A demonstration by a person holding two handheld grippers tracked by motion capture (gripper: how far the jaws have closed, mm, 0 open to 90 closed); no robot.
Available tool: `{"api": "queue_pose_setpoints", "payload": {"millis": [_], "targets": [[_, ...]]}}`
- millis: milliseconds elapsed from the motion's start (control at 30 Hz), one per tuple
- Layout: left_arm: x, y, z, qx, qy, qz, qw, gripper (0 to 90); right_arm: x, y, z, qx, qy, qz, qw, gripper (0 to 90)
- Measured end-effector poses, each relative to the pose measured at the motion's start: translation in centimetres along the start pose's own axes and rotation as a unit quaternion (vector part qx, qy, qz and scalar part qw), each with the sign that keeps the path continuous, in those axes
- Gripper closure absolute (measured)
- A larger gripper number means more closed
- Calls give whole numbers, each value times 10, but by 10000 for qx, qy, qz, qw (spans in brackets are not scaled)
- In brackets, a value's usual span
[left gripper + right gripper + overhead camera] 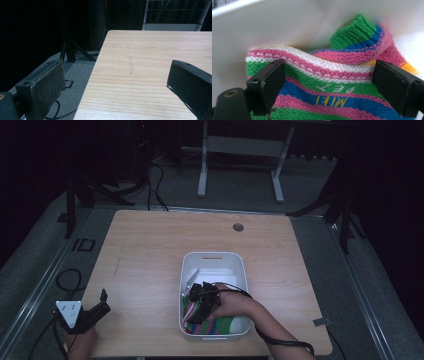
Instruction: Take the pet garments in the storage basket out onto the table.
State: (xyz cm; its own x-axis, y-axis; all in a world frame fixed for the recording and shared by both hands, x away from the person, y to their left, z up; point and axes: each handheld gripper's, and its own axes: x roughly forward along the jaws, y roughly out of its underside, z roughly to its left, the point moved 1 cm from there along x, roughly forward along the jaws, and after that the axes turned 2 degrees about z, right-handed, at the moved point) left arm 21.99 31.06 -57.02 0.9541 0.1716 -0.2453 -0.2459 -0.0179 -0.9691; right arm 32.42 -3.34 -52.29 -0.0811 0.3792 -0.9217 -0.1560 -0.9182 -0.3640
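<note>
In the white plastic bin on the wooden table, the striped knitted garment lies between the spread jaws of the right gripper, ungrasped, while the left gripper rests released near the table's corner.

Black left gripper with grey triangular plate; black right gripper, trailing black cable.

A light wooden table with rounded corners carries a white plastic tub set right of centre toward the near edge. A round cable hole sits near the far edge. A faint grey streak marks the wood on the left side (seen closely in the left gripper view). The floor around is grey.
</note>
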Motion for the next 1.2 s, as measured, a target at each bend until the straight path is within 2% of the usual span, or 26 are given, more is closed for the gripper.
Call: {"api": "queue_pose_setpoints", "payload": {"millis": [133,200,300,367,400,433,467,500,567,767,933,1200], "targets": [[0,0,0,-3,-3,4,10000,20,8,2,0,-56,-92,213,9997,139],[0,0,0,0,-4,2,10000,20,10,2,1,-81,-4,258,9996,167],[0,0,0,4,-12,6,10000,20,10,3,1,-171,217,287,9992,268],[0,0,0,1,-13,5,10000,20,9,3,2,-297,428,303,9982,391],[0,0,0,-1,-18,3,10000,20,8,3,2,-315,501,298,9978,481],[0,0,0,-1,-17,4,10000,20,7,3,2,-325,546,267,9976,596],[0,0,0,-3,-17,7,10000,20,5,4,1,-318,531,259,9977,664],[0,0,0,-10,-18,9,10000,20,2,4,2,-326,537,250,9977,690],[0,0,0,-14,-20,11,10000,20,-1,5,2,-384,612,213,9972,706],[0,0,0,-9,-20,5,10000,20,-18,8,-1,-310,748,-8,9967,716],[0,0,0,0,-27,0,10000,20,-51,12,-4,-248,835,-408,9954,718],[0,0,0,-2,-31,-6,10000,20,-98,13,-4,-221,1083,-931,9895,718]]}}
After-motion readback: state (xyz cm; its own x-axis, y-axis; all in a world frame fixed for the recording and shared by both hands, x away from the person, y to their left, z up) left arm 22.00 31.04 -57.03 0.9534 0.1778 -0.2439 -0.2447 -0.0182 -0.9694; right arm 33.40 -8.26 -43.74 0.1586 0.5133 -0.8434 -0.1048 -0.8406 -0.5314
